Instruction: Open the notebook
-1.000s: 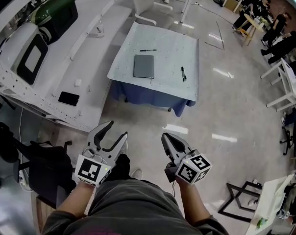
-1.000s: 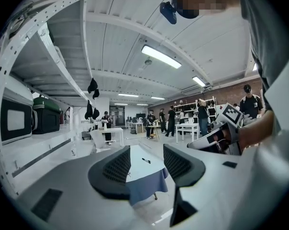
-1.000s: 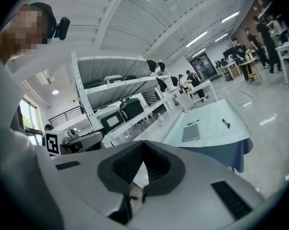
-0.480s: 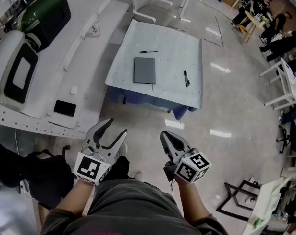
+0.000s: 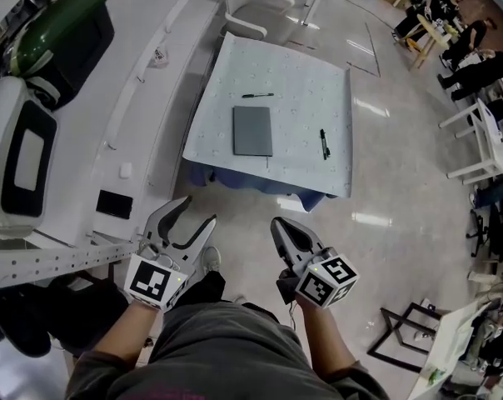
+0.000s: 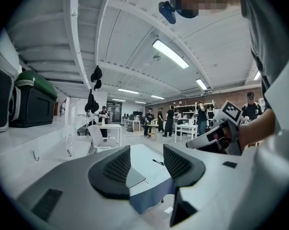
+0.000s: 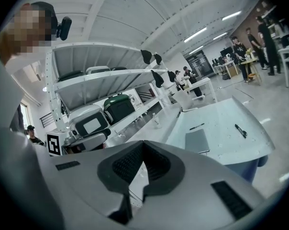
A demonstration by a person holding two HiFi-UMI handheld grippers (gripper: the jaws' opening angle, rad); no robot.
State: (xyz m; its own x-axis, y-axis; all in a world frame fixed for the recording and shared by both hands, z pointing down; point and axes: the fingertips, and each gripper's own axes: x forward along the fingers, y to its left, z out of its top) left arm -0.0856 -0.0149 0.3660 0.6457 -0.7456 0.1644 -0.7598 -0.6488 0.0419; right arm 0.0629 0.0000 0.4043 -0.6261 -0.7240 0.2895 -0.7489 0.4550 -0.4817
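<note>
A closed grey notebook (image 5: 252,130) lies flat in the middle of a pale table (image 5: 210,132) well ahead of me; it also shows as the notebook (image 7: 197,141) and the notebook (image 6: 135,177). Two black pens lie on the table, one pen (image 5: 258,96) beyond the notebook and another pen (image 5: 325,144) to its right. My left gripper (image 5: 196,212) is open and empty, held near my waist. My right gripper (image 5: 283,229) is shut with nothing between its jaws, also far from the table.
A long white shelf unit (image 5: 143,82) runs along the left with a green case (image 5: 60,23), a white case (image 5: 22,161) and a black phone (image 5: 115,203). A white chair (image 5: 247,2) stands behind the table. People sit at desks at the far right (image 5: 476,65).
I have walked forward: the table and notebook sit closer and more centred. Both grippers keep the same pose near my waist.
</note>
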